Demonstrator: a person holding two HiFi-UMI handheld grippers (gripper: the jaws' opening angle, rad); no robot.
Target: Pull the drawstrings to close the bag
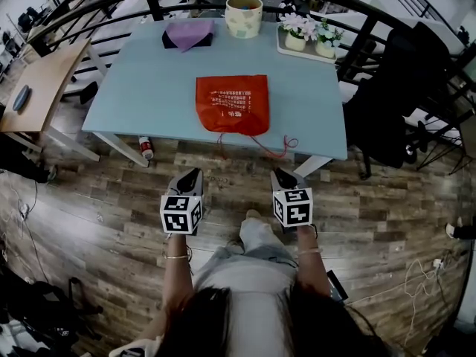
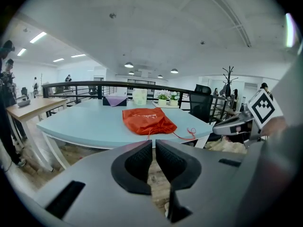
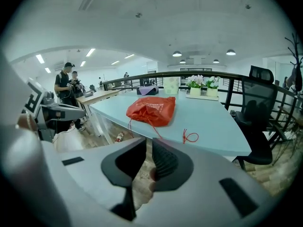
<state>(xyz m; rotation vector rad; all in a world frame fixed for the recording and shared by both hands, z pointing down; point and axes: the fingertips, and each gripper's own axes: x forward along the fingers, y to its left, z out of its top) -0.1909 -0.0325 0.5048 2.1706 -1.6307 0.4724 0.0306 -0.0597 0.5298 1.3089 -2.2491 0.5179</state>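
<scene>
The red bag (image 1: 232, 104) is lying flat on the pale blue desk (image 1: 141, 88), near the middle of its front half, with its gathered end turned toward the person. Its thin red drawstrings (image 1: 275, 149) are trailing out of that end. One is running to the right and curling into a small loop close to the desk's front edge. Another is reaching straight toward that edge.

Both claws are hovering over the wooden floor (image 1: 89, 222), in front of the desk and well apart from the bag and its strings. The left claw (image 1: 190, 175) is pointing at the desk. In its own view, its jaws are sitting all but together, with only a hairline slit between the pads and nothing in it. The right claw (image 1: 285, 175) is hanging level with it. Its jaws are standing slightly apart, and only the floor is showing through the gap.

At the back of the desk a purple cloth (image 1: 189, 33) is lying beside a pale cup (image 1: 244, 15). A tray (image 1: 282, 44) with two small flower pots is sitting to the right of them. A small bottle (image 1: 146, 148) is lying on the floor under the desk's left front corner. A black chair (image 1: 394, 95) is standing off the right end.
</scene>
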